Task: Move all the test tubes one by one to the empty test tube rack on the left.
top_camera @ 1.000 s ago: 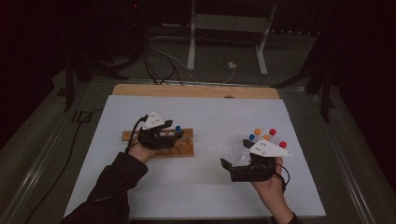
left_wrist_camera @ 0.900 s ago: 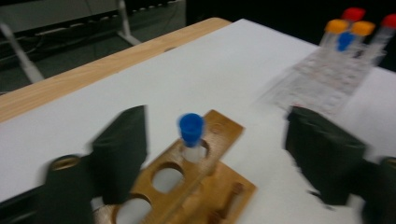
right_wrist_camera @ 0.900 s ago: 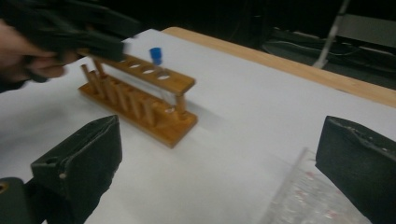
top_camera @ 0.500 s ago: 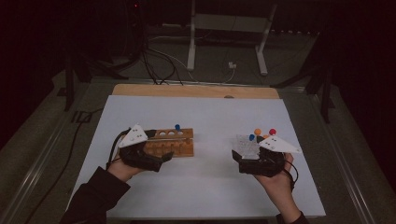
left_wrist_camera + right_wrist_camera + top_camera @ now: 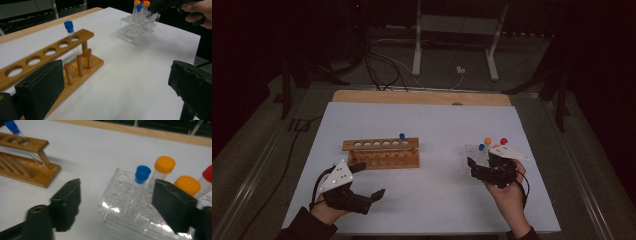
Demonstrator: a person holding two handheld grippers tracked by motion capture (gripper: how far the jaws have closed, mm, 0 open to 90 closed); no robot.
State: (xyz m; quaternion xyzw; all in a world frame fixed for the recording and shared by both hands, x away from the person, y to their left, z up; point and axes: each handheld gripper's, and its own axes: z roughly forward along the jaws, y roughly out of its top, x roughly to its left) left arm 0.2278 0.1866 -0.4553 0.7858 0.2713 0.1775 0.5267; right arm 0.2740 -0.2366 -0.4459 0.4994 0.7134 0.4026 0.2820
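Clear rack [image 5: 130, 202] — red print, unreadable

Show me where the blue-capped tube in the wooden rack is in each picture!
High view: the blue-capped tube stands in the wooden rack, near its right end, left of middle.
Left gripper view: upper left, in the rack's far end hole.
Right gripper view: top left corner, leaning.
Shared landmark: the clear plastic rack holding coloured-capped tubes.
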